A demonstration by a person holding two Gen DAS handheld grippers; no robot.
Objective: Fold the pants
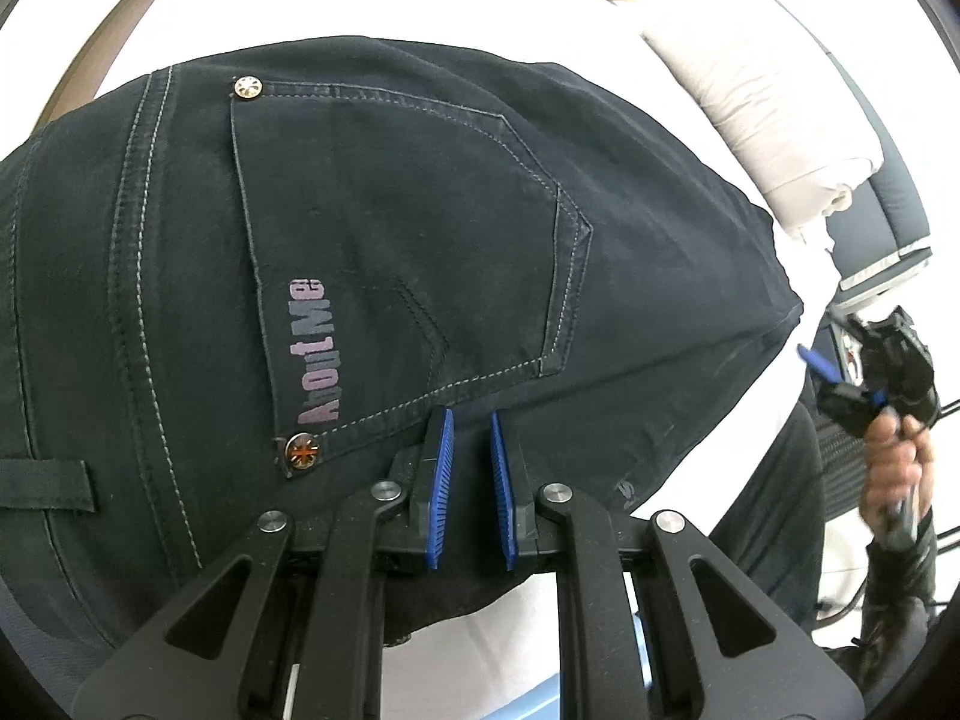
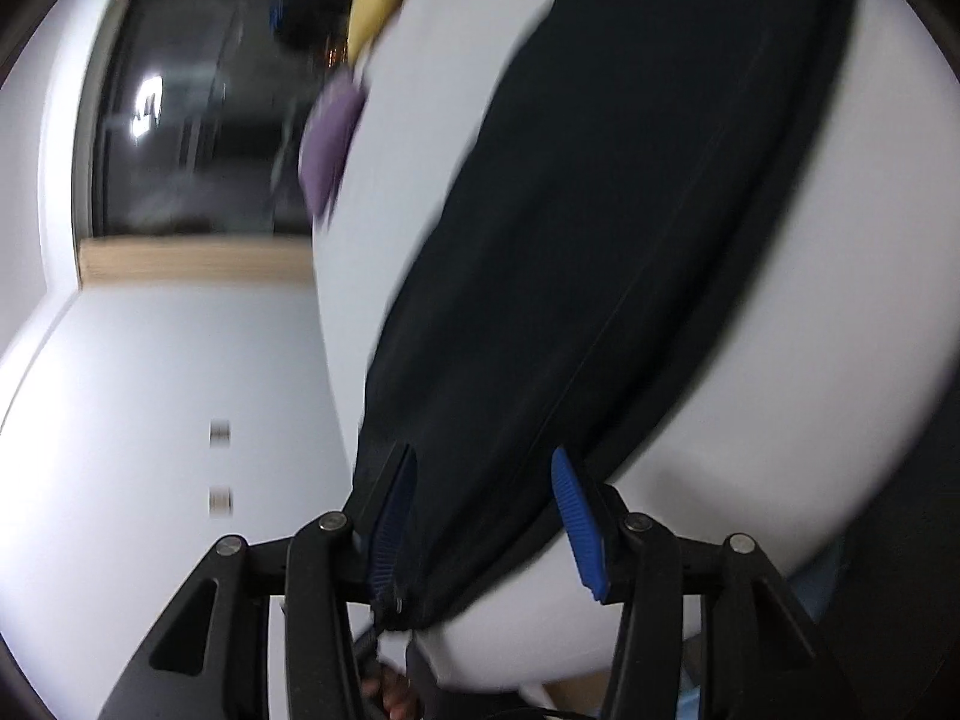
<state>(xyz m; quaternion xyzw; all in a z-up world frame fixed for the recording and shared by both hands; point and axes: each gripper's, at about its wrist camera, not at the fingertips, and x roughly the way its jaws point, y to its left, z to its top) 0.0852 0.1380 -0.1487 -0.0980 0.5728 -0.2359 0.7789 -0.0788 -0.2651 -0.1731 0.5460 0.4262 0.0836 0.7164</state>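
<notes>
On the white bed point(image 1: 690, 96), black pants point(image 1: 420, 228) lie flat.
Left gripper point(image 1: 469, 420) narrow above waistband; right gripper point(image 2: 483, 468) wide, fingers astride the hem.

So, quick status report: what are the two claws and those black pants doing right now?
Left gripper nearly shut over pants, grip unclear. Right gripper open, straddling pants. Pillow nearby.

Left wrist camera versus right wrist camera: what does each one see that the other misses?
Only the left wrist view shows the back pocket printed "AboutMe", its rivets, a beige pillow, and the right gripper held off to the side. Only the right wrist view shows a dark window, a purple cushion, and the long pant legs. Both show the dark pants on a white bed and blue finger pads.
</notes>
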